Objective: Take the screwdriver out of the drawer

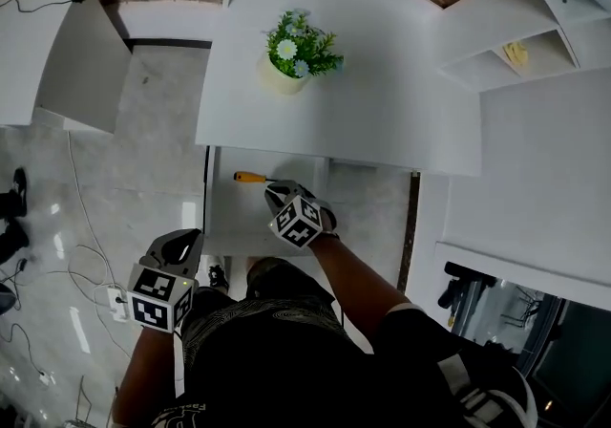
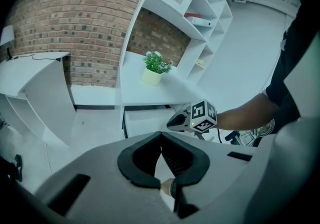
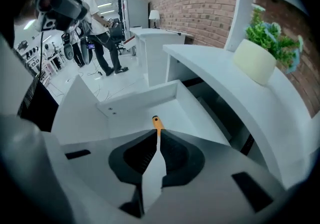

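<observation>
A screwdriver [image 1: 248, 177] with an orange handle lies in the open white drawer [image 1: 239, 221] under the desk, handle to the left. My right gripper [image 1: 279, 189] is inside the drawer at the shaft end. In the right gripper view the jaws are closed round the thin shaft and the orange handle [image 3: 157, 122] sticks out just past the right gripper [image 3: 157, 136]. The drawer wall [image 3: 140, 97] lies beyond it. My left gripper [image 1: 183, 243] hangs low at the left, outside the drawer. That left gripper [image 2: 161, 136] is shut with nothing in it.
A potted plant [image 1: 298, 52] stands on the white desk [image 1: 382, 101] above the drawer. White shelves [image 1: 535, 6] rise at the right, a second white desk [image 1: 48, 44] at the left. Cables [image 1: 81, 254] trail over the pale floor. People stand far back [image 3: 102, 23].
</observation>
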The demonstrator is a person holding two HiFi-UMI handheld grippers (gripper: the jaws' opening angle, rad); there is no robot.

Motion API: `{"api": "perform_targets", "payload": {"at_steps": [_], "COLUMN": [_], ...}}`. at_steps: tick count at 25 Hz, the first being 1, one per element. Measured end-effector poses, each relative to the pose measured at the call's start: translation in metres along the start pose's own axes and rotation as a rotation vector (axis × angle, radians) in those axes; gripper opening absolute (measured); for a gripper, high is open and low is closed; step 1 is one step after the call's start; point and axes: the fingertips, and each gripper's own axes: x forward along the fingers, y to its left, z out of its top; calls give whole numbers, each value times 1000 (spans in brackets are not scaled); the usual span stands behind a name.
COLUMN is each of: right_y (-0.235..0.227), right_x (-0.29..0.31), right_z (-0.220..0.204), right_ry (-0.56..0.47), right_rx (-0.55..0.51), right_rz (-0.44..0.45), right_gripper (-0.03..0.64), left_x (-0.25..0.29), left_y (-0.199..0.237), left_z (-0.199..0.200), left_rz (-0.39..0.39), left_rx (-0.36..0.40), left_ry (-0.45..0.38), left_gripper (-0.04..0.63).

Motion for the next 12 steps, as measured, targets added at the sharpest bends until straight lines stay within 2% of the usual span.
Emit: {"api": "perform_targets", "payload": {"at_steps": [4, 7, 12], "right_y": [-6, -9, -5], "right_x": [31, 49, 73], "right_z": [-11, -20, -27], "right_ry": [48, 86, 130], "right_rx": [-37, -55, -104], "right_rz": [17, 36, 82], "right_gripper": [13, 48, 51], "left_x": [9, 13, 16], "left_y": [7, 9, 10], "left_z": [6, 5, -6], "left_rz": [11, 19, 31], "left_rx": [-6, -31, -66], "left_ry": [-1, 4, 33], "left_gripper": [17, 17, 17]}}
